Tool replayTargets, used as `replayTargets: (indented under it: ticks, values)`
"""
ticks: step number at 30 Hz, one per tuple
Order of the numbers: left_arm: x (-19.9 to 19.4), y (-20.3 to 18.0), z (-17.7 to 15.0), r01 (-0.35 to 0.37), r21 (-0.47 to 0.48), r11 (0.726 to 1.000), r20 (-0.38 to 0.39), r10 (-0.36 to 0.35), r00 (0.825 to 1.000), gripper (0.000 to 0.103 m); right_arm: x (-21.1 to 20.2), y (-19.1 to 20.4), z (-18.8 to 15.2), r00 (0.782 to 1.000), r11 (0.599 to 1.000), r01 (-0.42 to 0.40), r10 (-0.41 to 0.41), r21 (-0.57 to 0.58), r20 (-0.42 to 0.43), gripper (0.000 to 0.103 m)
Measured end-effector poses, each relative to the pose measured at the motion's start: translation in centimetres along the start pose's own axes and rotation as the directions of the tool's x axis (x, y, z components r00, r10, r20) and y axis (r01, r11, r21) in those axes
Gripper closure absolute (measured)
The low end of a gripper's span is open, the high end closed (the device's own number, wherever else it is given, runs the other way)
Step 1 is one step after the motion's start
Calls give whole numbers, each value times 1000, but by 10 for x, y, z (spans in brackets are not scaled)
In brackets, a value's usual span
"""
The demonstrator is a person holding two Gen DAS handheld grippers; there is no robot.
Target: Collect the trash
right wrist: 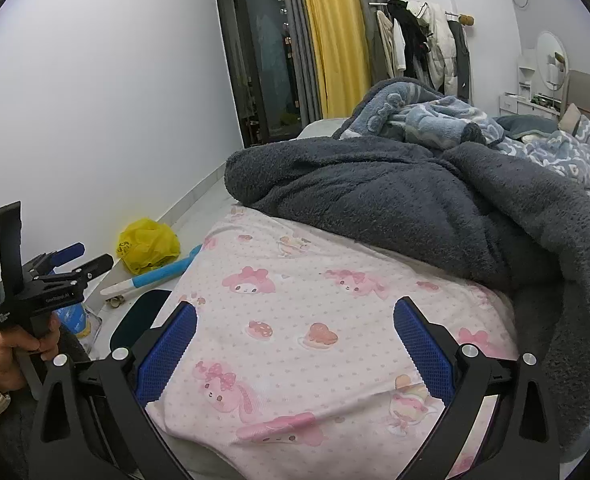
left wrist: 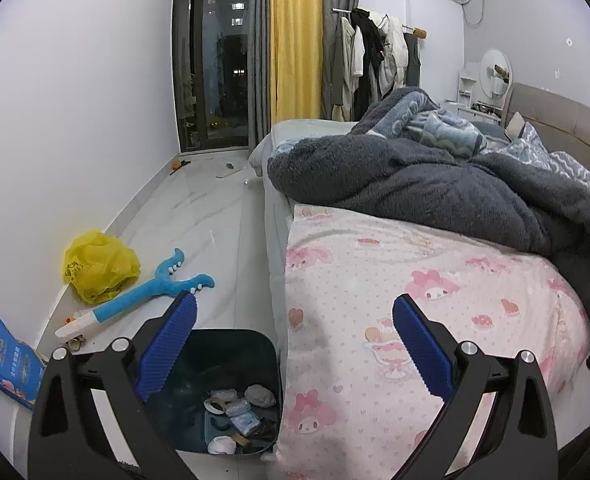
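1. The left hand-held gripper [left wrist: 293,306] has its two blue fingers wide apart, and nothing is between them.
2. It hangs over the near edge of the bed, where the floor begins.
3. The right hand-held gripper [right wrist: 295,312] also has its fingers wide apart and holds nothing.
4. It hangs above the pink pillow [right wrist: 315,320] that lies at the near edge of the bed.
5. A dark trash bin [left wrist: 231,384] stands on the floor, right against the side of the bed.
6. Inside the bin lie bits of trash [left wrist: 239,412], such as crumpled white and pale blue wrappers.
7. A yellow plastic bag [left wrist: 99,266] lies crumpled on the floor by the wall.
8. A blue and white toy grabber [left wrist: 143,292] lies on the floor just beside the yellow bag.
9. A blue snack packet [left wrist: 5,360] leans by the wall, near the bin.
10. A big dark grey blanket [right wrist: 395,204] is heaped on the bed behind the pink pillow and touches it.
11. From the right side, a person's hand [right wrist: 19,354] grips the handle of the left hand-held gripper.
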State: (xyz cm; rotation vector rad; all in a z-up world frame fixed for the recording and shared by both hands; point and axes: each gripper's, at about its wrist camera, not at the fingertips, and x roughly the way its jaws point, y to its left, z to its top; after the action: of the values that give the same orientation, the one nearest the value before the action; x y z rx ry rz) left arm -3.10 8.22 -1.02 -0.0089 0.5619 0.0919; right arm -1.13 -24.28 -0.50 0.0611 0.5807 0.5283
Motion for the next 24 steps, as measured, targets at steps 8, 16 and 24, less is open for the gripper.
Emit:
replayTargets:
  ticks: [8, 16, 24]
  values:
    - [0, -3, -1, 4, 3, 1000, 2, -4, 1000, 3, 0, -1, 0, 1000, 1000, -2, 2, 2, 2, 3]
    - [0, -3, 0, 2, 0, 1000, 5, -2, 1000, 3, 2, 1, 1, 1000, 1000, -1, 1, -6, -4, 3]
    - [0, -3, 0, 3, -2, 1000, 4, -3, 1000, 3, 2, 2, 1, 1000, 1000, -2, 2, -6, -3, 3]
